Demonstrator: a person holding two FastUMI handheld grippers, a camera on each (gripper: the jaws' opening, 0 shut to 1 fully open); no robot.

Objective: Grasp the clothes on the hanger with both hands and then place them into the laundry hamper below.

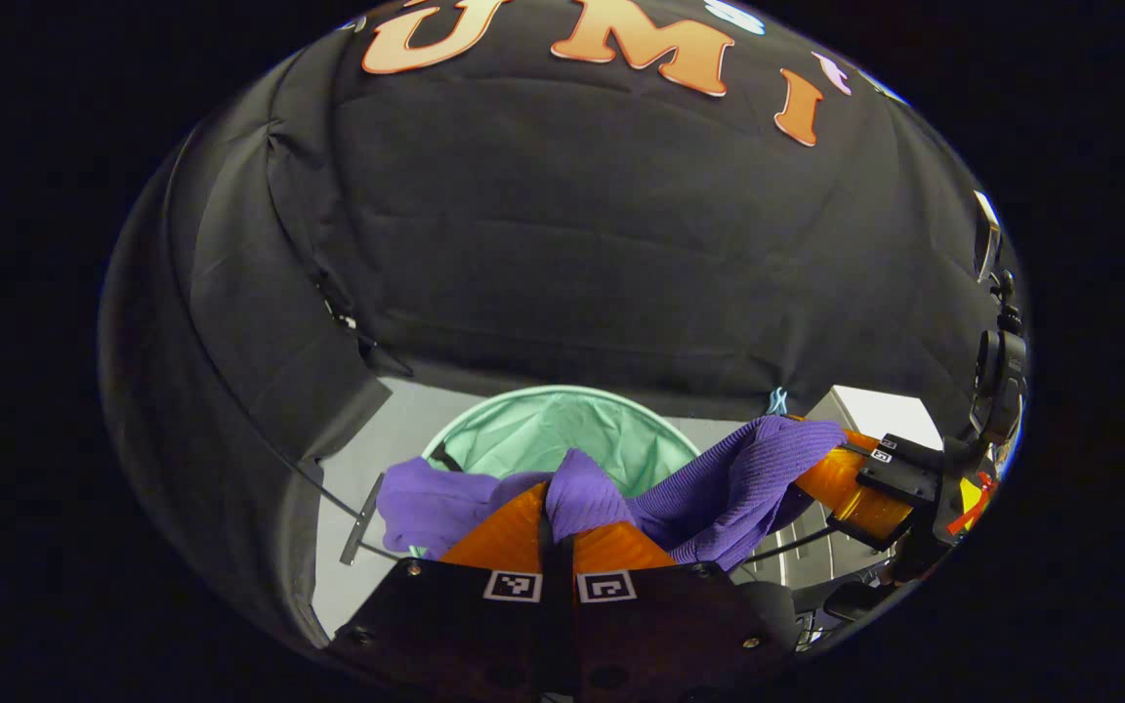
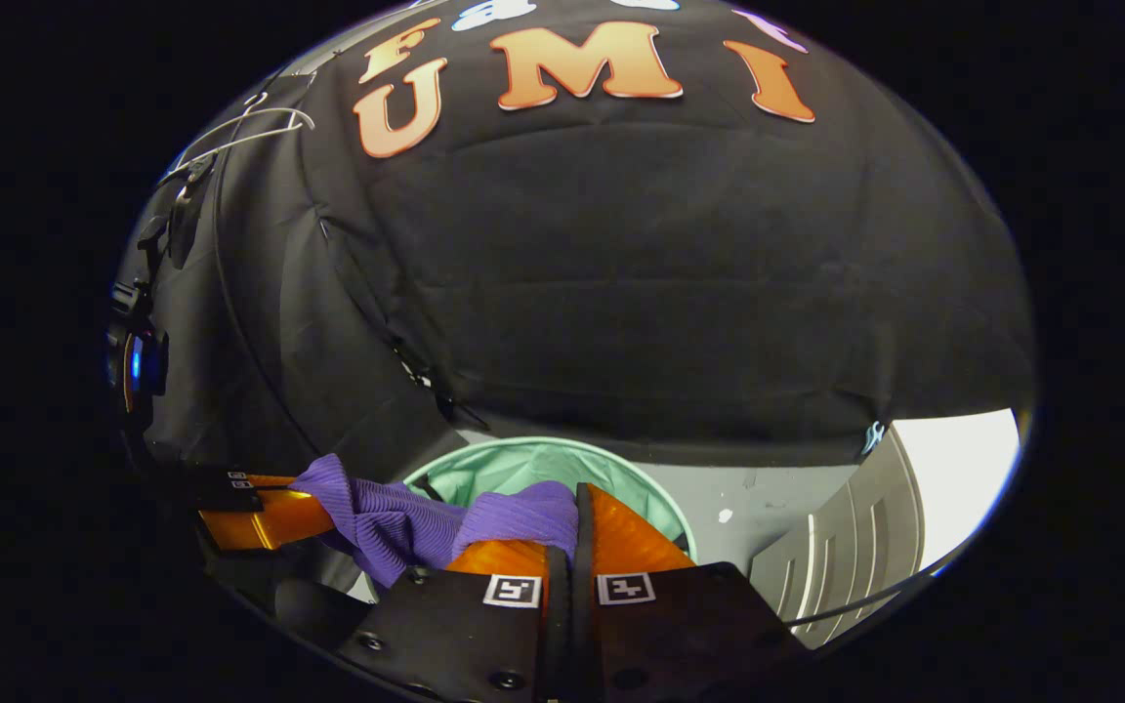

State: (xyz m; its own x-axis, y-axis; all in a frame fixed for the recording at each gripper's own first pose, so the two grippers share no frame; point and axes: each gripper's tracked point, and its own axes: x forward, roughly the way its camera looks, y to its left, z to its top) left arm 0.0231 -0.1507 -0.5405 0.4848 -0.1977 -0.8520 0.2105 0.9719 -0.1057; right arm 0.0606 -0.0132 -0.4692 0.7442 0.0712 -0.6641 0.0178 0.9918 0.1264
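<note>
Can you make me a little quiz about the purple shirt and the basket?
1. True or false: both grippers are shut on the shirt.
2. What colour is the hamper? A red, B mint green, C yellow.
3. Fill in: the hamper sits ___ the shirt.

Key:
1. True. The left gripper and the right gripper each pinch a fold of cloth between shut jaws.
2. B.
3. Below. The shirt hangs stretched between the two grippers, over the open hamper.
</note>
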